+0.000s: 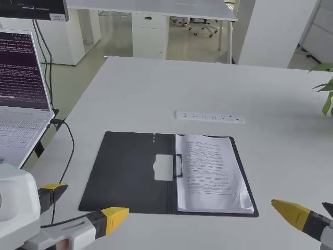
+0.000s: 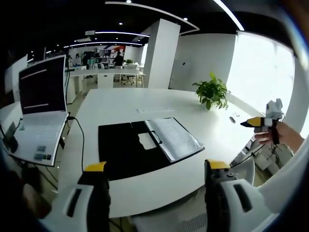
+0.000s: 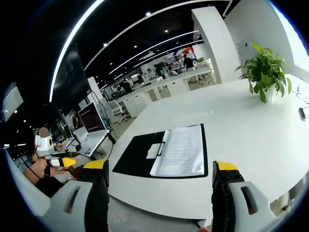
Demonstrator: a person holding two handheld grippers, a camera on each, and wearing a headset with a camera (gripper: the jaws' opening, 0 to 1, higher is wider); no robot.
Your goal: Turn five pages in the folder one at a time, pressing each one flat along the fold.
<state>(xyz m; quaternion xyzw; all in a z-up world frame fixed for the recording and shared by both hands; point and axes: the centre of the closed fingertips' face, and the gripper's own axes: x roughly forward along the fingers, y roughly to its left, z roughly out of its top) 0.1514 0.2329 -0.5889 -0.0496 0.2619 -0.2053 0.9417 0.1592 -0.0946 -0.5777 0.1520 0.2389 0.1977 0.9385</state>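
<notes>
A black folder (image 1: pixel 130 174) (image 2: pixel 125 147) (image 3: pixel 137 157) lies open on the white table, its stack of printed pages (image 1: pixel 210 172) (image 2: pixel 174 137) (image 3: pixel 181 150) resting flat on the right half. A metal clip (image 1: pixel 178 165) holds the pages at the fold. My left gripper (image 1: pixel 86 203) (image 2: pixel 157 169) hovers open off the table's near left edge, short of the folder. My right gripper (image 3: pixel 161 166) is open too, held off the near right side, with one yellow fingertip (image 1: pixel 289 211) in the head view. Neither one touches the folder.
An open laptop (image 1: pixel 18 99) (image 2: pixel 41 113) stands at the left edge, its cable (image 1: pixel 67 151) trailing beside the folder. A white power strip (image 1: pixel 209 116) lies beyond the folder. A potted plant (image 2: pixel 212 92) (image 3: pixel 265 72) sits at the far right.
</notes>
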